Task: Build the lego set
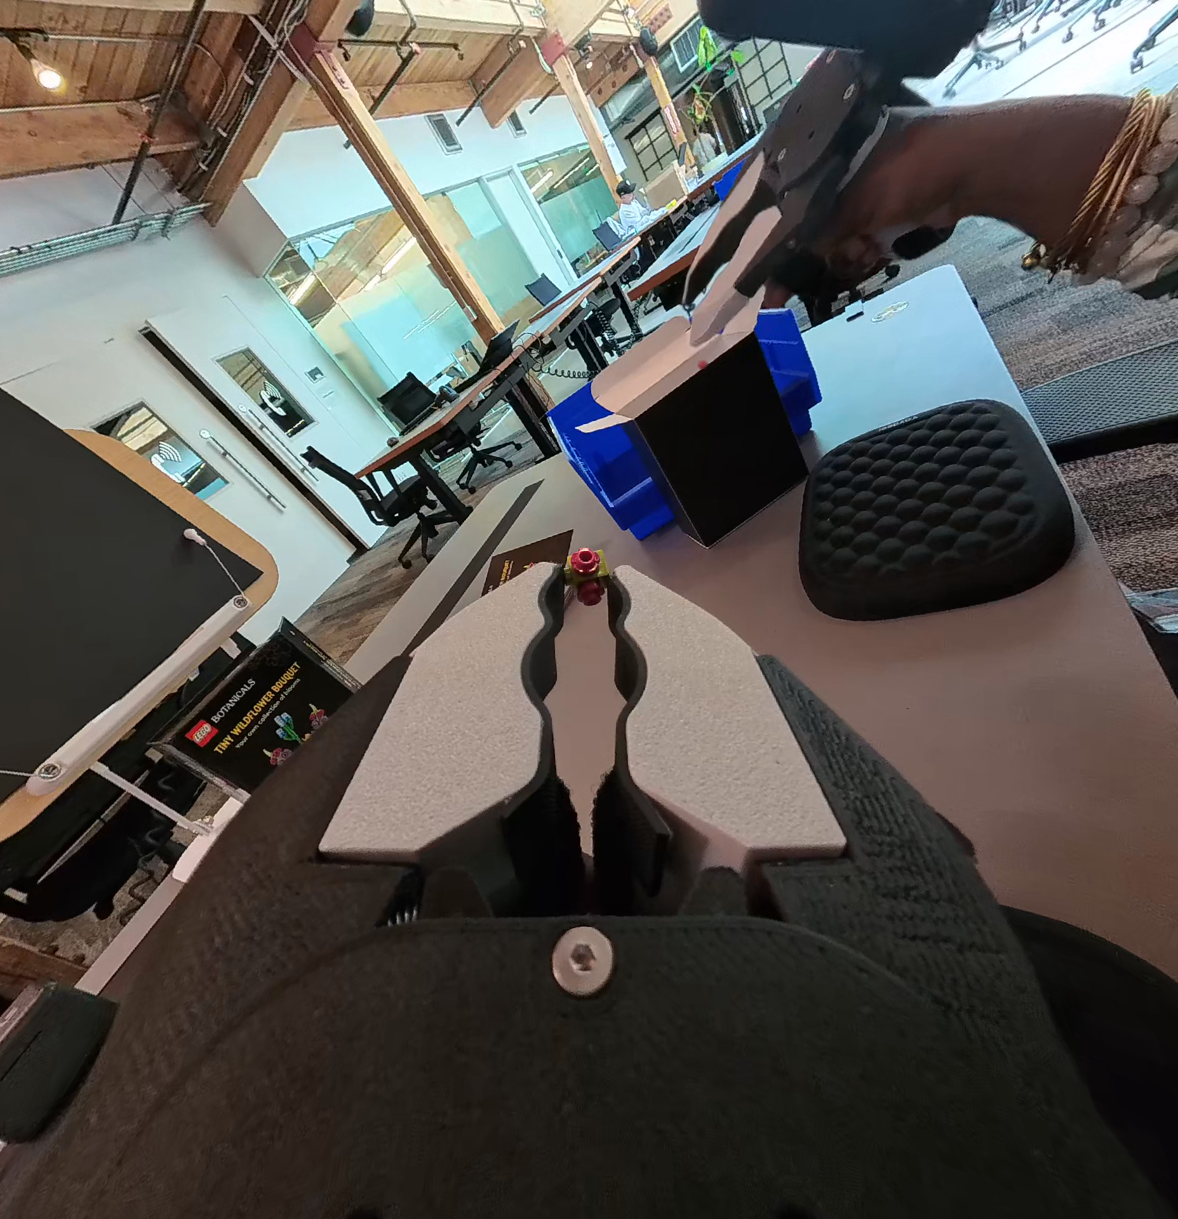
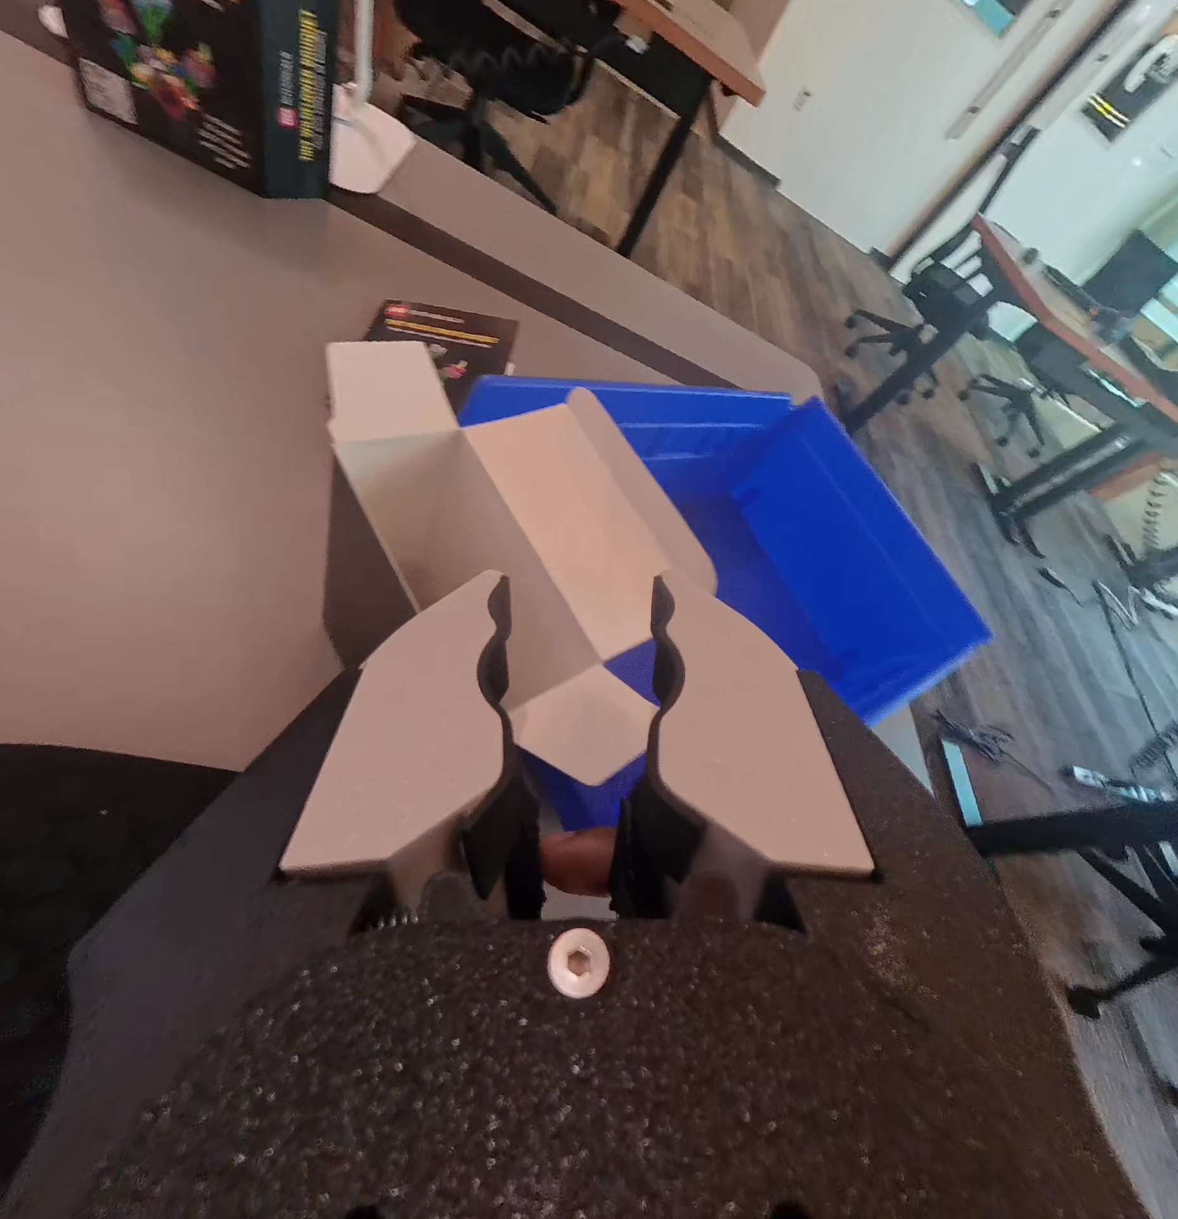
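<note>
While the left gripper (image 1: 586,580) pinched a small lime-and-magenta lego piece (image 1: 587,575) just above the table (image 1: 903,758), the right gripper (image 2: 579,613) hovered spread over the open black box (image 1: 718,435) beyond it. Past the box sat the blue bin (image 2: 837,547) — seemingly empty, though blur hid much. Best to reach squarely into the box, avoiding its flaps — and hold the subassembly steady.
</note>
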{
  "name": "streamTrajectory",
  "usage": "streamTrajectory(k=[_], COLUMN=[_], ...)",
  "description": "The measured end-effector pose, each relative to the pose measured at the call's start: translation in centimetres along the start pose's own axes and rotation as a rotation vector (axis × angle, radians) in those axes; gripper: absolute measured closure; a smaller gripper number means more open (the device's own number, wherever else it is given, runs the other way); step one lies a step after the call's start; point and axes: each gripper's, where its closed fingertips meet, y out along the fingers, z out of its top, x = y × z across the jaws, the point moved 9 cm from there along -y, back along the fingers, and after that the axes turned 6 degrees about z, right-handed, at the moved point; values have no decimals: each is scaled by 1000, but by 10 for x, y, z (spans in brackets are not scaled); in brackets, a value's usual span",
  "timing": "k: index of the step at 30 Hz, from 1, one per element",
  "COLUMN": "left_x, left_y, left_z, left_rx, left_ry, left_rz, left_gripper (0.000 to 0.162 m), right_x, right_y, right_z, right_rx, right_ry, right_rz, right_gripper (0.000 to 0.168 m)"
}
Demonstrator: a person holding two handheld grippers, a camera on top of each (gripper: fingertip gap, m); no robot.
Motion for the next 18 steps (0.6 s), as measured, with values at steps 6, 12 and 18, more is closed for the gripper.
streamTrajectory(k=[6, 12, 18], left_x=[1, 3, 6], left_y=[2, 6, 13], left_z=[-1, -3, -3], left_rx=[-4, -37, -151], left_ry=[1, -12, 62], left_rz=[-5, -11, 35], left_gripper=[150, 150, 150], right_x=[20, -16, -134], right_y=[-8, -29, -41], right_z=[-9, 22, 67], right_rx=[-22, 346, 645], right_ry=[182, 0, -98], right_rz=[28, 254, 818], right_gripper=[118, 141, 157])
